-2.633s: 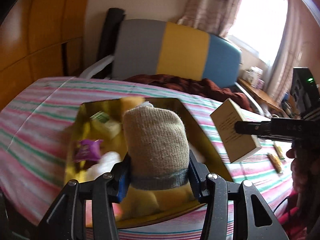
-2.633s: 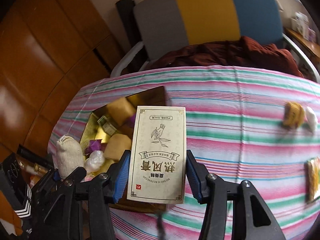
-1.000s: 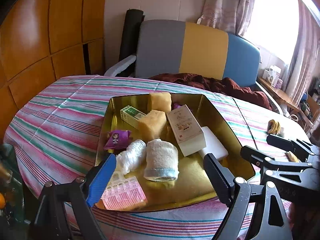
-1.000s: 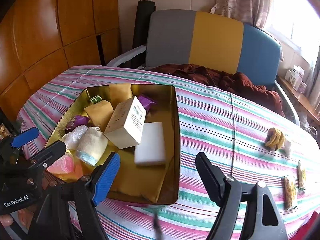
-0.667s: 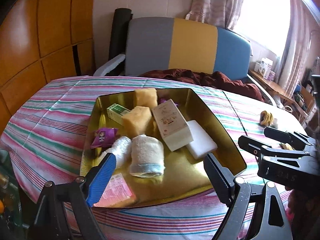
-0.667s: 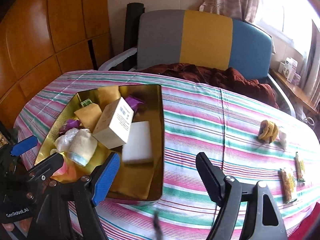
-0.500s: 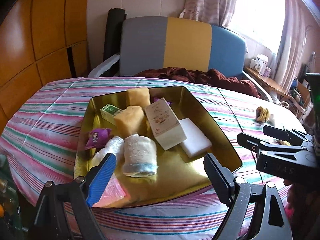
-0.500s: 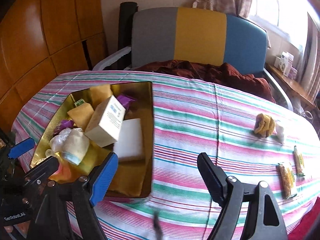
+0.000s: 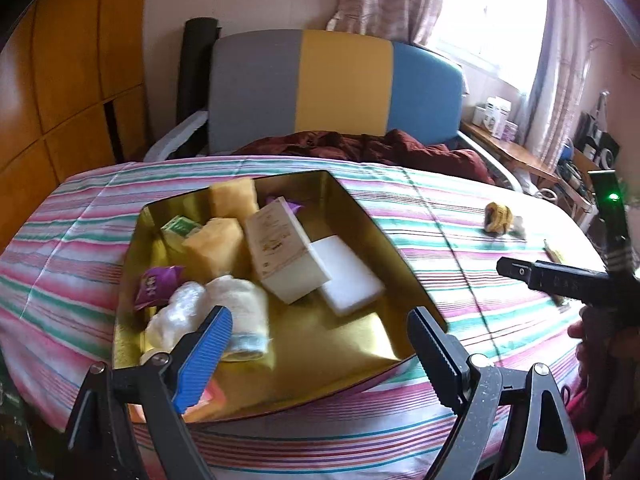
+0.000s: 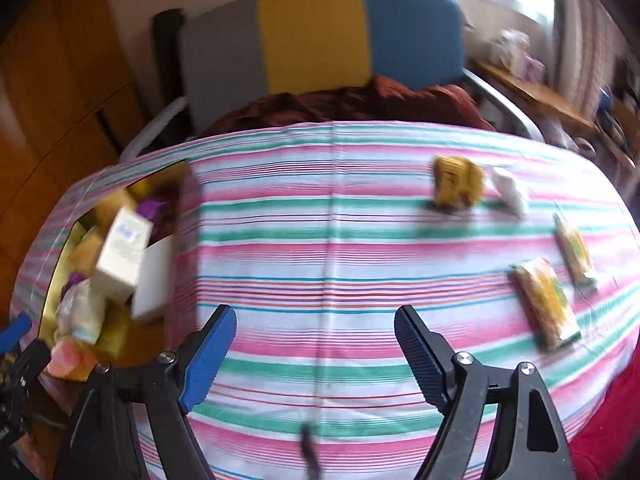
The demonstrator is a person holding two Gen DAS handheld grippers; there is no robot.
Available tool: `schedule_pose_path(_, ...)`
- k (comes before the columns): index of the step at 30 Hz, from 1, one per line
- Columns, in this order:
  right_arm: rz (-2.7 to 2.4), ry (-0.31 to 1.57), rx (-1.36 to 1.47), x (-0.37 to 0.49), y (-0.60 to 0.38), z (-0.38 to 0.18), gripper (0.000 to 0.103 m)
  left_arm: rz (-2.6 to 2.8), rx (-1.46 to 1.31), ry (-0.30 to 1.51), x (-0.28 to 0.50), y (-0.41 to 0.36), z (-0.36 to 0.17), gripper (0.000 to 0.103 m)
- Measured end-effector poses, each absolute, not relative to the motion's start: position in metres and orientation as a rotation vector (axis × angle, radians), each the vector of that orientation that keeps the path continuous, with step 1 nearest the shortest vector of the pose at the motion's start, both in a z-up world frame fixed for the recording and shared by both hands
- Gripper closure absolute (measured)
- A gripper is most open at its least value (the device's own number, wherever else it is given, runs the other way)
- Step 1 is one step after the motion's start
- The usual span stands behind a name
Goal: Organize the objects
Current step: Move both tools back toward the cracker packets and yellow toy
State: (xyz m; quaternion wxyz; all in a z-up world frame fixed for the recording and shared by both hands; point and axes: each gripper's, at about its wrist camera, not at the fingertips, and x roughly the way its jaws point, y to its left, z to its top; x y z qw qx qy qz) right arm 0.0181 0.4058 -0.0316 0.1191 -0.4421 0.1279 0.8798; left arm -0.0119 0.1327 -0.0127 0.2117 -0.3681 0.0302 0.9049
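With the gold tray at left already holding the cream box and rolled cloth, both grippers are empty, jaws apart; right gripper faces leftover snack packets far right on the striped surface, left gripper over tray.

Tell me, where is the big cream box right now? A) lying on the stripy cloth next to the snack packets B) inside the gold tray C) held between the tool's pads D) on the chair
B: the cream box lies in the gold tray, leaning on the white block, and neither tool holds anything.
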Motion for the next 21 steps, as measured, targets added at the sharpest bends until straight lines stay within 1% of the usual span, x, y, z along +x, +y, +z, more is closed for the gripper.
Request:
schedule_pose_path(6,2.466,0.507,-1.285,0.029,0.457,-0.029,0.02,2.467,-0.977,0.115,-0.012,0.153,-0.004,0.012)
schedule_pose_path(14,2.26,0.783,-1.2,0.058,0.553,-0.023,0.02,2.401,-0.967,0.143,-0.012,0.178,-0.002,0.011)
schedule_pose_path(17,2.186,0.816,-1.168,0.066,0.587,-0.02,0.02,2.378,-0.957,0.154,-0.013,0.189,0.0,0.01)
schedule_pose_path(21,2.108,0.796,-1.156,0.068,0.63,-0.023,0.02,2.345,-0.954,0.163,-0.015,0.204,0.001,0.01)
